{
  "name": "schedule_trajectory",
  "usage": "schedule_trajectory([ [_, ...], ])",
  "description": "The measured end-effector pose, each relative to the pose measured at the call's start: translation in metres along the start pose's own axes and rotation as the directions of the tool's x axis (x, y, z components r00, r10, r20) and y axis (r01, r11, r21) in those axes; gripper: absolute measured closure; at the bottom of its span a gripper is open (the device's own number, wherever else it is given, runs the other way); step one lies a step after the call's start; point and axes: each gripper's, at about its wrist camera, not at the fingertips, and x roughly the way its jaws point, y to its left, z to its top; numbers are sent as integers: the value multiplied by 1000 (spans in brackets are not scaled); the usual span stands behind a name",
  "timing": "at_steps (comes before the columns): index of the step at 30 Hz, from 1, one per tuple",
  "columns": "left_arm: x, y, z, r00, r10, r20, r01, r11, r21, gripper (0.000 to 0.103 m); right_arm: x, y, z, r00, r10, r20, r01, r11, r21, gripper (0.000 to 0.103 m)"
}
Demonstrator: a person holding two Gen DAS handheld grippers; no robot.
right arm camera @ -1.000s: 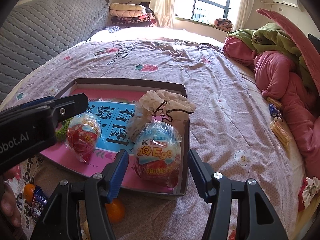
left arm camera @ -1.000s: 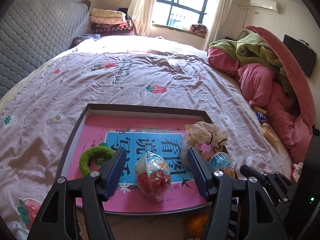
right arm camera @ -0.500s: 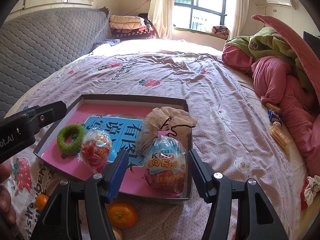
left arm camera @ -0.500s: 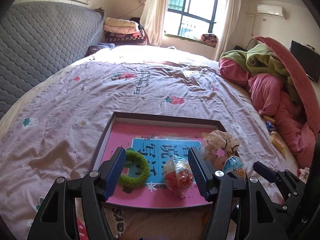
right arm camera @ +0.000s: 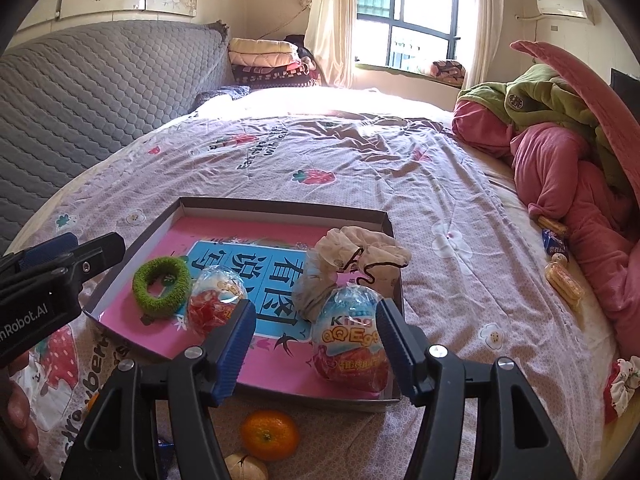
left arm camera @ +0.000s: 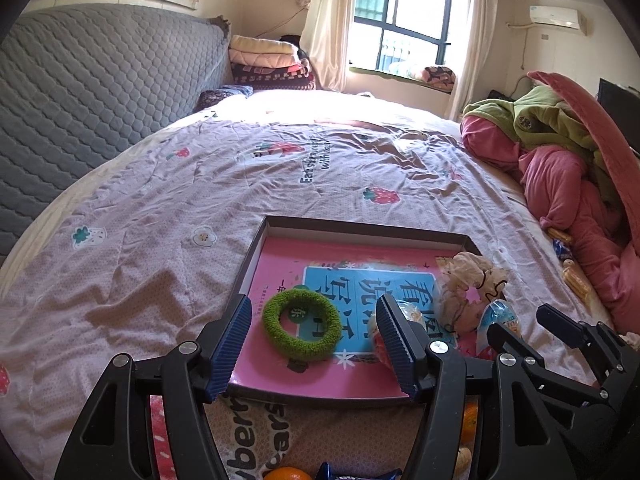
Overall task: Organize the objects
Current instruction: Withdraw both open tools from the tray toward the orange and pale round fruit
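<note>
A shallow box tray (left arm camera: pixel 360 227) (right arm camera: pixel 280 206) with a pink and blue printed floor lies on the bed. In it are a green fuzzy ring (left arm camera: pixel 301 329) (right arm camera: pixel 162 282), a red wrapped egg (right arm camera: pixel 216 298) (left arm camera: pixel 378 330), a blue "King QQ Egg" (right arm camera: pixel 350 340) (left arm camera: pixel 498 322) and a beige scrunchie (right arm camera: pixel 352 258) (left arm camera: pixel 466 284). My left gripper (left arm camera: pixel 314 350) is open and empty, held back over the tray's near edge. My right gripper (right arm camera: pixel 314 346) is open and empty, just before the blue egg.
An orange (right arm camera: pixel 270 434) and a walnut-like nut (right arm camera: pixel 244 468) lie on the bedsheet in front of the tray. Snack packets (right arm camera: pixel 564 276) lie by the pink and green bedding pile (right arm camera: pixel 568 160) at the right. A grey quilted headboard (left arm camera: pixel 80 100) stands at the left.
Both grippers have drawn back and up from the tray. The left one has shifted left, so the green ring now lies between its fingers instead of the red egg.
</note>
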Motion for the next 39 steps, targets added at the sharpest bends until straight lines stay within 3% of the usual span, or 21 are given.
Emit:
schedule_trajectory([
  [9, -13, 9, -19, 1000, 17, 4, -17, 1000, -5, 37, -15, 6, -7, 999, 18, 33, -18, 1000, -8, 37],
  [17, -22, 17, -35, 1000, -20, 1, 20, 999, -43, 37, -28, 14, -23, 998, 35, 48, -34, 999, -16, 32],
  [39, -42, 31, -68, 999, -24, -34, 23, 999, -39, 37, -47, 23, -48, 998, 38, 59, -37, 999, -15, 31],
])
